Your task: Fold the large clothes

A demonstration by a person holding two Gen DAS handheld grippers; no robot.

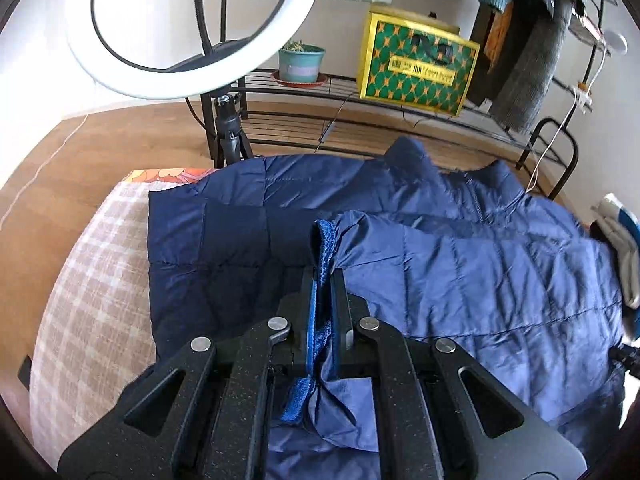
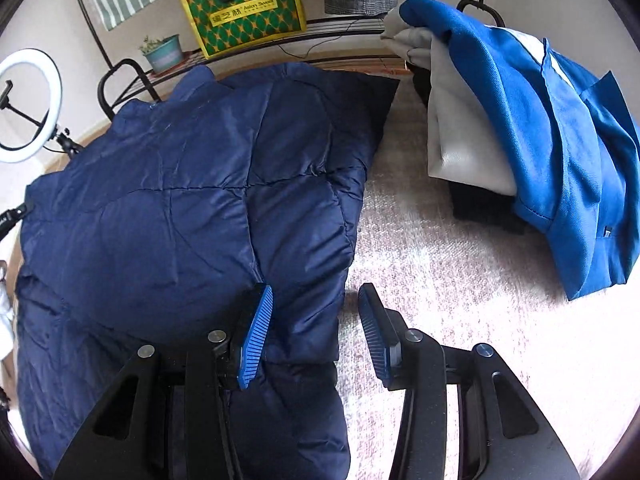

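The left tool [image 1: 323, 280] pinches the cuff [image 1: 320, 240] of a sleeve folded across the navy puffer jacket [image 1: 480, 272], which lies flat on a checked bed cover [image 1: 88, 280]. The right tool [image 2: 316, 300] hovers spread over the jacket's right edge, gripping nothing. The slick fabric may slip from the pinch, or the puffy sleeve may spring back unfolded once released.

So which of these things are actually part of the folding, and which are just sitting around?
Part of the job:
- navy puffer jacket
- left tool, clamped on the jacket's cuff
- right tool, open at the jacket's edge

Just lying about:
- blue garment and grey cloth
- ring light
- potted plant
- green-and-yellow box
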